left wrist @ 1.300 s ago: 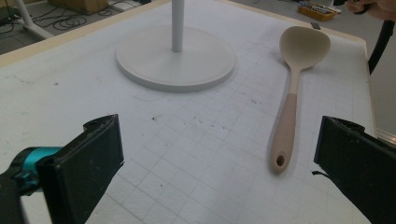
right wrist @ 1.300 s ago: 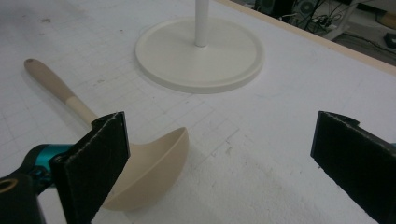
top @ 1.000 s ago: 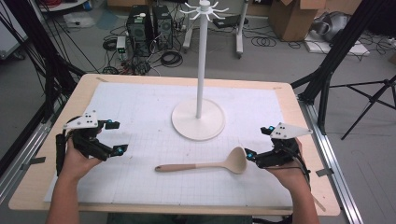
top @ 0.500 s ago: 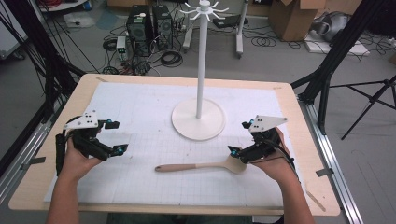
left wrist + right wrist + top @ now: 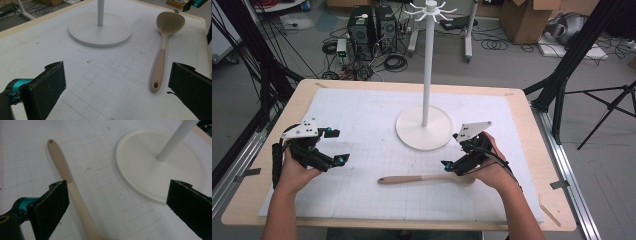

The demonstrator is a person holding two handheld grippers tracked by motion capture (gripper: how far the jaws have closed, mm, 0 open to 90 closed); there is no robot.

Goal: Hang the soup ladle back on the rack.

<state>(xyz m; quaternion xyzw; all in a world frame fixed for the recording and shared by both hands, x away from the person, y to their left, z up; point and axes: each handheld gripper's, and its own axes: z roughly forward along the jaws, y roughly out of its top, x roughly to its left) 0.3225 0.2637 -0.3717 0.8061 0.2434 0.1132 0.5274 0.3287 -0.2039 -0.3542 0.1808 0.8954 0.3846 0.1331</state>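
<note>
A beige wooden spoon (image 5: 417, 178) lies flat on the white gridded mat, handle to the left, bowl to the right under my right hand. My right gripper (image 5: 451, 150) hovers open just above the bowl end. In the right gripper view the spoon's handle (image 5: 66, 173) runs past the inner side of the left jaw, with my right gripper (image 5: 117, 205) wide open around it. My left gripper (image 5: 337, 146) is open and holds nothing, well left of the spoon. In the left gripper view my left gripper (image 5: 117, 92) looks across the mat at the spoon (image 5: 161, 53).
A white hook stand (image 5: 424, 127) with a round base and a tall pole stands at the middle back of the mat; its base (image 5: 160, 165) lies just beyond my right gripper. The wooden table (image 5: 542, 165) borders the mat. Cables and equipment lie on the floor behind.
My right gripper has moved left and slightly forward, from beside the spoon's bowl to above it. The left gripper and the spoon have stayed in place.
</note>
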